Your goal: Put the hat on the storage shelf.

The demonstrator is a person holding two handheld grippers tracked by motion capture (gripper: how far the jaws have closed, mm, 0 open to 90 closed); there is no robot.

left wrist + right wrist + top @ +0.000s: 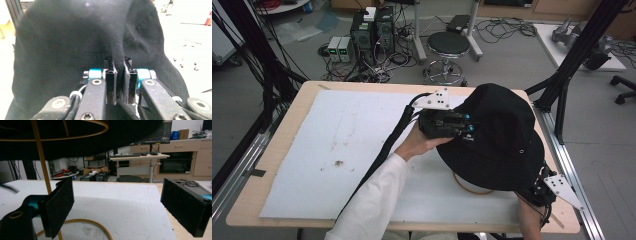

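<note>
Your left gripper (119, 66) has its fingers pinched on the soft black cloth bucket hat (504, 135), sitting over the thin gold wire stand (472, 189). Your right gripper (117, 210), fingers wide apart and holding nothing, waits beside the stand. Tug hard and the stand could tip.

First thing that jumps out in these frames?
The big black bucket hat at the table's right side, perched on a thin golden wire stand. The left gripper pinches a fold of its fabric, while the right gripper stands wide open under the brim, nothing between its pads.
</note>
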